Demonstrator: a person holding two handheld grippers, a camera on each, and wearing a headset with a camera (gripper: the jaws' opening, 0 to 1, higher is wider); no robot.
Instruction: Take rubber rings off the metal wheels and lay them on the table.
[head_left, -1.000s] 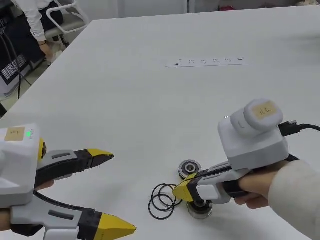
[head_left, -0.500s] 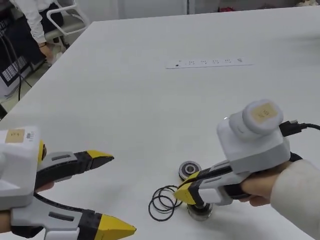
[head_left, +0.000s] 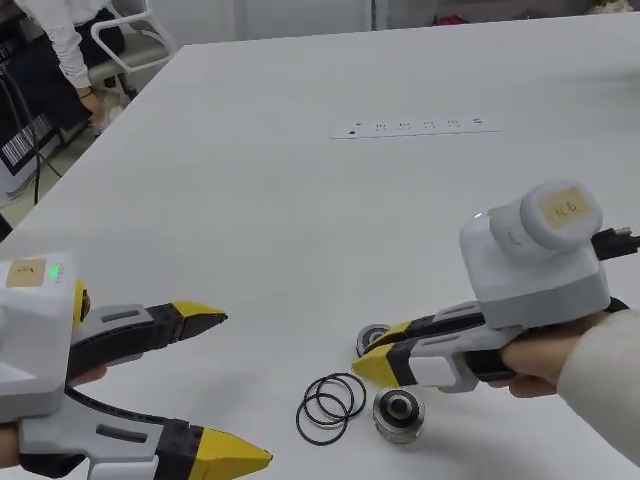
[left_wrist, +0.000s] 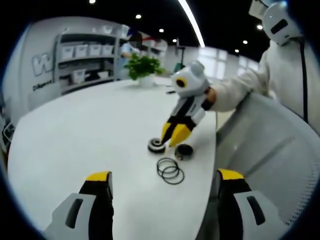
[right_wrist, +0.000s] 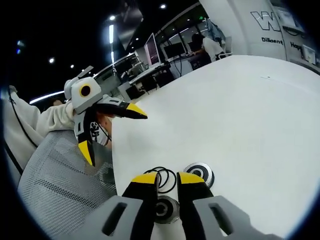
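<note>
Three loose black rubber rings (head_left: 328, 405) lie overlapped on the white table (head_left: 300, 200). A bare metal wheel (head_left: 398, 414) stands just right of them. A second wheel (head_left: 370, 338), still with a black ring around it, sits behind, partly hidden by my right gripper (head_left: 362, 357). That gripper hovers above and between the two wheels, its jaws a narrow gap apart and holding nothing. Between its fingers in the right gripper view I see the bare wheel (right_wrist: 165, 207), with the ringed wheel (right_wrist: 199, 172) beside it. My left gripper (head_left: 237, 390) stands wide open at the lower left, empty, pointed at the rings (left_wrist: 170, 170).
A white power strip (head_left: 415, 126) lies flat on the table farther back. A person and a chair (head_left: 130, 40) are beyond the table's far left corner. The table's left edge runs diagonally near my left gripper.
My right gripper has lifted off the bare wheel and drawn back to the right, uncovering it. The left gripper, rings and both wheels have stayed put.
</note>
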